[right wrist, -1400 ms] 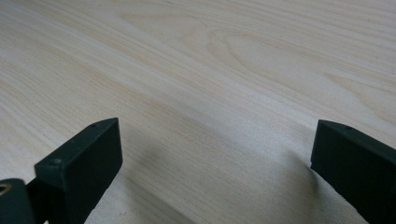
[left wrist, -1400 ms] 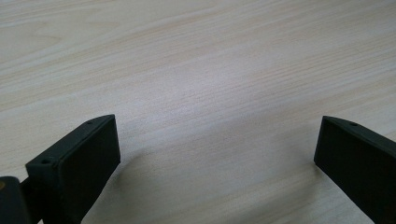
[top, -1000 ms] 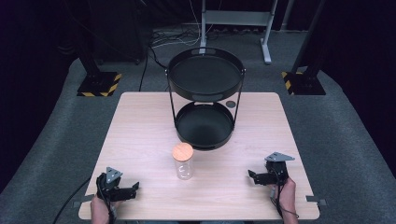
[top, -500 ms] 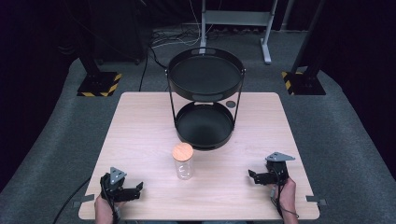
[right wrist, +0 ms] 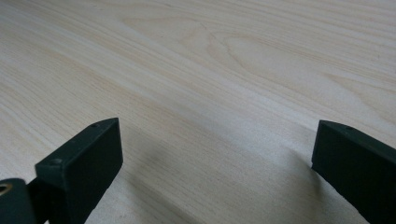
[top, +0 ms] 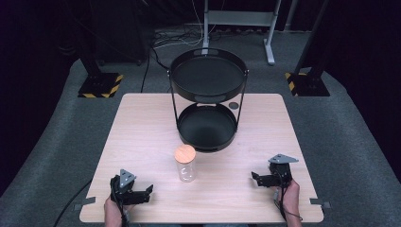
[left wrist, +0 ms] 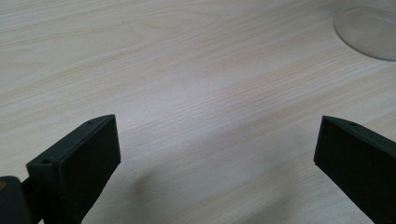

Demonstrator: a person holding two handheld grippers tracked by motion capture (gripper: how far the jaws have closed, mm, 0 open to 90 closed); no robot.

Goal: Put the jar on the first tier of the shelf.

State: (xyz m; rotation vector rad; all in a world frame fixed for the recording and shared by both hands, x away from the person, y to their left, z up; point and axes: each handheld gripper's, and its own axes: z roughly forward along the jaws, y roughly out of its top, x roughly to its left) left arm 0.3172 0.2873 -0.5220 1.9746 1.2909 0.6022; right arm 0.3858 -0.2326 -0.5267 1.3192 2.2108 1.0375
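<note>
Seen from above: a pale wood-grain table (top: 142,123) on grey carpet, dark room beyond.

Near the front centre, upright on the table, a small clear jar (top: 185,163) with a round orange-brown lid; long axis vertical, seemingly empty, glass thin and see-through. Behind it, toward the far edge, a black two-tier round tray stand (top: 208,75), both trays bare, lower tray just beyond the jar but apart from it.

At the front left corner, left hand-held gripper (top: 142,194), jaws spread wide, nothing between them, low over the wood. At the front right, right hand-held gripper (top: 257,178), jaws likewise spread and empty, pointing inward toward the centre. Hands and forearms entering from the bottom edge.

Jar between the two, ahead and to the right of the left hand-held gripper, to the left of the right one. Left apparently a little nearer, though both well apart from it.

In the left gripper view, the jar's clear rounded base (left wrist: 369,32) at the upper right corner. In the right gripper view, bare wood grain between the jaws.
</note>
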